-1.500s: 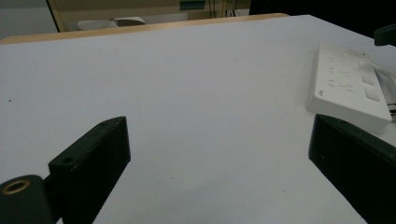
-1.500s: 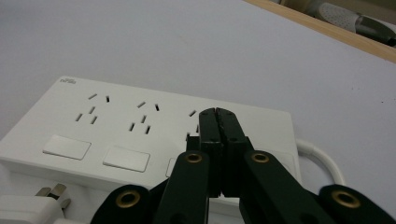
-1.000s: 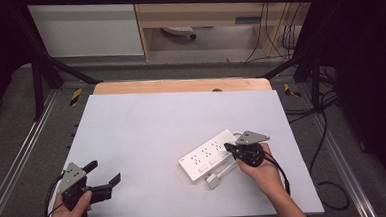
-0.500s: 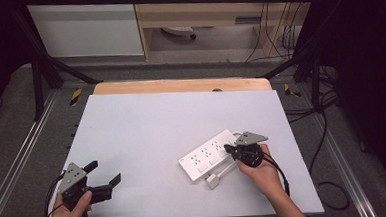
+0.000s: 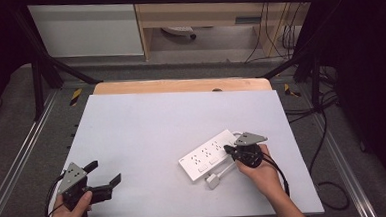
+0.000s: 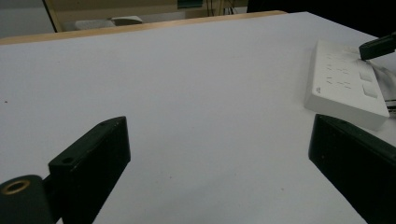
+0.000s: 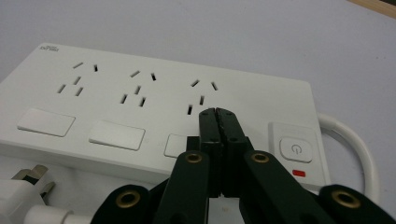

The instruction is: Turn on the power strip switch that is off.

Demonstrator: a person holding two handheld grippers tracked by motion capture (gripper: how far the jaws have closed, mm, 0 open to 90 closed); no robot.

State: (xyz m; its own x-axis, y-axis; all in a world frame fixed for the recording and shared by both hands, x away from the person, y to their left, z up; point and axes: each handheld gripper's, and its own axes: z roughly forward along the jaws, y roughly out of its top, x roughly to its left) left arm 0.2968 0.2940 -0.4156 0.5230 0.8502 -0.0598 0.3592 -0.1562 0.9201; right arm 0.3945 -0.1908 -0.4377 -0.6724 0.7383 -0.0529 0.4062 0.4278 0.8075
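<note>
A white power strip [image 5: 206, 157] lies at the table's front right, with three socket groups, three rocker switches and a power button [image 7: 294, 149] over a small red mark. Its white plug [image 5: 214, 180] lies loose just in front of it, and the cable [image 7: 357, 140] loops off the button end. My right gripper [image 5: 227, 149] is shut with nothing between the jaws. In the right gripper view its tips [image 7: 217, 114] sit over the strip by the third switch; I cannot tell whether they touch. My left gripper [image 5: 105, 172] rests open at the front left, far from the strip [image 6: 345, 84].
The white table top [image 5: 172, 124] has a wooden strip [image 5: 180, 85] along its far edge. Metal rails run along both sides of the table. Dark cables [image 5: 327, 131] trail on the floor to the right. A shelf unit stands beyond the table.
</note>
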